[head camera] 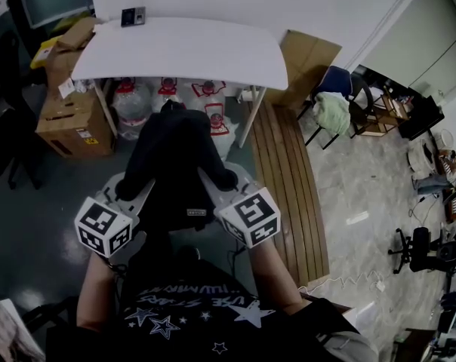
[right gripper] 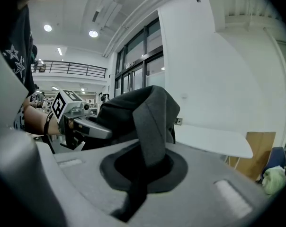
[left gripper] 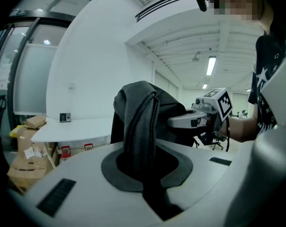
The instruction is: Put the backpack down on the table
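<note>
A black backpack (head camera: 175, 164) hangs in the air between my two grippers, just short of the white table (head camera: 175, 51). My left gripper (head camera: 131, 188) is shut on one dark shoulder strap (left gripper: 140, 126), which runs up from between its jaws (left gripper: 144, 171) to the bag. My right gripper (head camera: 217, 179) is shut on the other strap (right gripper: 151, 122), pinched between its jaws (right gripper: 142, 171). Each gripper shows in the other's view, the right gripper (left gripper: 192, 119) and the left gripper (right gripper: 84, 124), on opposite sides of the bag. The table top (left gripper: 72, 126) (right gripper: 214, 138) lies beyond the backpack.
A small dark device (head camera: 133, 15) sits at the table's far edge. Several large water bottles (head camera: 167, 100) stand under the table. Cardboard boxes (head camera: 69, 119) are stacked at the left. A slatted wooden panel (head camera: 288, 179) lies on the floor at the right, near a chair (head camera: 341, 96).
</note>
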`<state>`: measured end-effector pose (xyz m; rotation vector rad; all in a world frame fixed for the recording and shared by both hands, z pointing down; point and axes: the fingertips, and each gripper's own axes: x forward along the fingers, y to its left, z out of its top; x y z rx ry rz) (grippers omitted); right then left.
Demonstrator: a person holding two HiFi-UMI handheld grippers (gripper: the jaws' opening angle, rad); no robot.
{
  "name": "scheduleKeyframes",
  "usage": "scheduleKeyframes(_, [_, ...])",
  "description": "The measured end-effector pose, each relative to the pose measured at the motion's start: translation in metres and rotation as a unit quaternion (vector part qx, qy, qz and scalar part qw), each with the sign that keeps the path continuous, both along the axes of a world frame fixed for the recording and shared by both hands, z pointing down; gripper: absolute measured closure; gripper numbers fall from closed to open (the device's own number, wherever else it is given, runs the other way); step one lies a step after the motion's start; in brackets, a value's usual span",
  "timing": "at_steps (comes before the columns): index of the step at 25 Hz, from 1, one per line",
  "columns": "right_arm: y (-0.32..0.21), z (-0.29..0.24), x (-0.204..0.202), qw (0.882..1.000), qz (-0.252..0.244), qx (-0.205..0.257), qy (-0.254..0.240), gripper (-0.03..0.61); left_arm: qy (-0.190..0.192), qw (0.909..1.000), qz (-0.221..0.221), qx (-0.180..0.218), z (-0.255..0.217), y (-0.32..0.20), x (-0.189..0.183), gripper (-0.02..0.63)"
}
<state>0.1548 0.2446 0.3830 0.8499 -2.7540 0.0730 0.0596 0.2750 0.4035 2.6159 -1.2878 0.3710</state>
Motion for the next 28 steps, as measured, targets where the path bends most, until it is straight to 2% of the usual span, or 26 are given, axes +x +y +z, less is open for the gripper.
scheduleKeyframes(13, [-0.044, 0.007, -0.032, 1.0, 0.013, -0.022, 0.006, 0.574, 0.013, 0.9998, 0.013, -0.007, 0.005, -0.047, -0.034, 0.575])
scheduleKeyframes(28, [-0.168, 0.013, -0.096, 0.998, 0.057, -0.031, 0.024, 0.574, 0.03, 0.998, 0.055, -0.01, 0.012, -0.179, -0.099, 0.575])
